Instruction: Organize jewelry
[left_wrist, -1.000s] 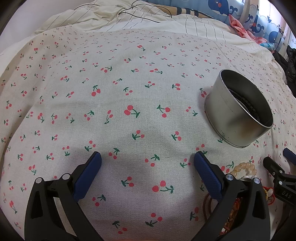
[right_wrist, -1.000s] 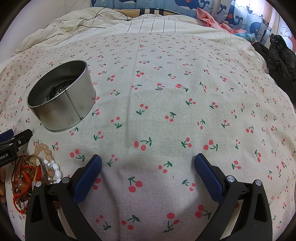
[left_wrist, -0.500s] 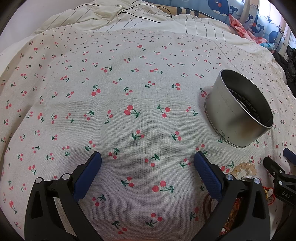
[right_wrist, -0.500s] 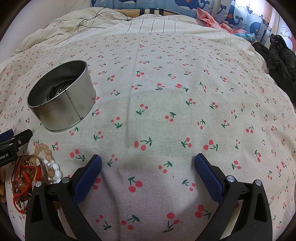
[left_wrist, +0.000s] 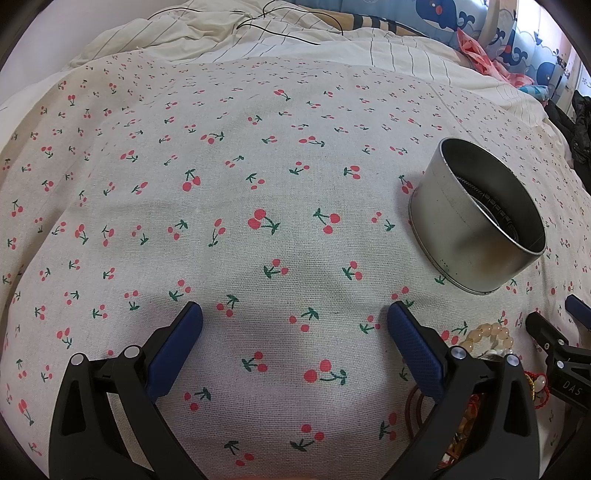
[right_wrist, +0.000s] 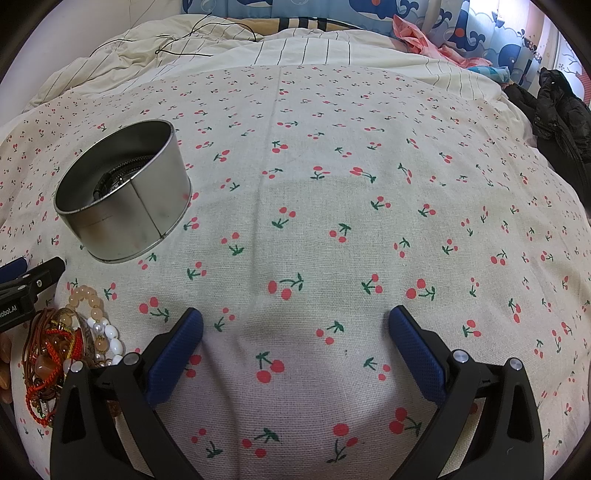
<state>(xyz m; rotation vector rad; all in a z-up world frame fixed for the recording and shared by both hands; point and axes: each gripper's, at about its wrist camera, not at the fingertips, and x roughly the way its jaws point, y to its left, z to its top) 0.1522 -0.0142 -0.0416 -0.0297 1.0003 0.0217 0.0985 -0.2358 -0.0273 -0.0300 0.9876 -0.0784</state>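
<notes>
A round silver tin (left_wrist: 476, 221) (right_wrist: 125, 192) stands on the cherry-print cloth, with a dark chain lying inside it. A heap of jewelry (right_wrist: 70, 339) (left_wrist: 487, 339) lies just in front of the tin: peach and white bead bracelets, red cords, brown loops. My left gripper (left_wrist: 295, 325) hovers open over bare cloth, with the heap beside its right finger. My right gripper (right_wrist: 295, 325) is open too, nothing between its fingers, the heap at its left finger. Each gripper's black body shows at the edge of the other's view.
The cherry-print cloth (right_wrist: 332, 221) covers a bed and spreads wide around the tin. Striped bedding (left_wrist: 258, 40) with a thin black cable lies at the back. A dark jacket (right_wrist: 561, 114) sits at the far right edge, whale-print fabric (right_wrist: 424, 18) behind.
</notes>
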